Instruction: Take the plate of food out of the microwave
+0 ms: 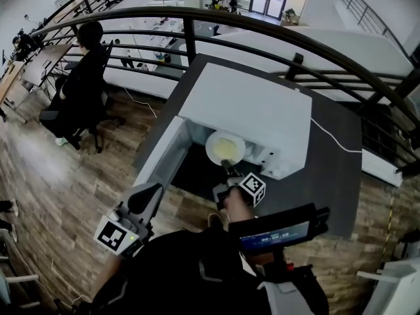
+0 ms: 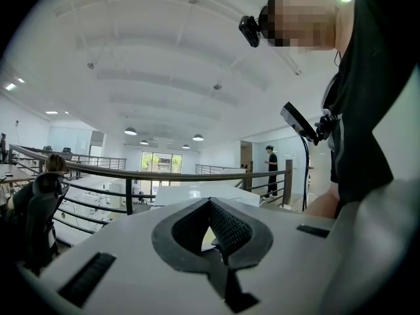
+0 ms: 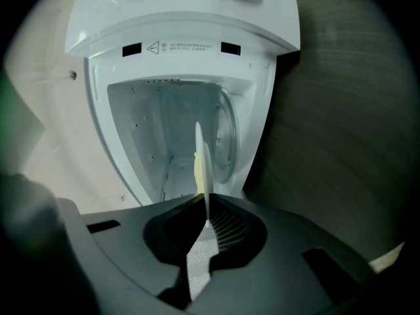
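A white plate [image 1: 226, 147] with pale yellow food sits at the mouth of the open white microwave [image 1: 249, 104]. My right gripper [image 1: 228, 169] reaches in from the front and is shut on the plate's near rim. In the right gripper view the plate [image 3: 201, 169] shows edge-on between the pads, with the right gripper [image 3: 207, 209] clamped on it, before the lit cavity [image 3: 164, 130] and its glass turntable [image 3: 226, 136]. My left gripper [image 1: 147, 199] hangs low at the left, away from the microwave. Its jaws meet at the tips, and the left gripper [image 2: 210, 205] holds nothing.
The microwave door [image 1: 161, 151] stands swung open to the left. The microwave rests on a dark table [image 1: 328, 176] beside a curved black railing [image 1: 262, 25]. A person [image 1: 85, 77] sits at a desk at the far left. Wooden floor lies below.
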A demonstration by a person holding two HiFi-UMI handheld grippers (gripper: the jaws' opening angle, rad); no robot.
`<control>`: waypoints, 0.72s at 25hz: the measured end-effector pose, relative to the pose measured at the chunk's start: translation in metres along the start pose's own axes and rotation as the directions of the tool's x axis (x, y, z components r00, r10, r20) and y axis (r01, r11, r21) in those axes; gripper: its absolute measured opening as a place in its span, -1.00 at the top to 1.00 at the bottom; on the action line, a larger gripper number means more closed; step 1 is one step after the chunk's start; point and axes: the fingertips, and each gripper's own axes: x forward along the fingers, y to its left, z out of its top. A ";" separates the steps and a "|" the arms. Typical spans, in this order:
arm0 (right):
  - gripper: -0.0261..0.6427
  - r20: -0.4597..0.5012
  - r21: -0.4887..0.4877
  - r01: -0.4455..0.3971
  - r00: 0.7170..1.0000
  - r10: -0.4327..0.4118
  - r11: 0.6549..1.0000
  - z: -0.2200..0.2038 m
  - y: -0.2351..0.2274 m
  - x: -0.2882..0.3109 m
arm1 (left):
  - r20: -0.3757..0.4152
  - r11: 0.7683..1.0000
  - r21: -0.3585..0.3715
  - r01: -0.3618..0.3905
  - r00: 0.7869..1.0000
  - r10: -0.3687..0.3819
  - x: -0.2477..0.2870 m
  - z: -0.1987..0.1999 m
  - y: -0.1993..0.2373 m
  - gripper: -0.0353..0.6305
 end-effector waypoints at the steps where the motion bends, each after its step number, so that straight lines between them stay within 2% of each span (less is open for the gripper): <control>1: 0.88 -0.004 0.001 -0.007 1.000 0.007 1.000 -0.003 0.003 -0.002 | -0.001 1.000 0.000 0.005 1.000 -0.005 0.000 0.000 0.000 0.88; 11: 0.88 -0.049 0.019 -0.043 0.998 0.044 0.999 -0.028 0.027 -0.033 | 0.009 0.998 -0.030 0.052 0.999 -0.051 0.004 -0.002 0.004 0.88; 18: 0.88 -0.099 0.022 -0.072 0.992 0.074 0.997 -0.044 0.049 -0.059 | 0.072 0.998 -0.032 0.061 0.996 -0.059 0.005 0.007 0.000 0.88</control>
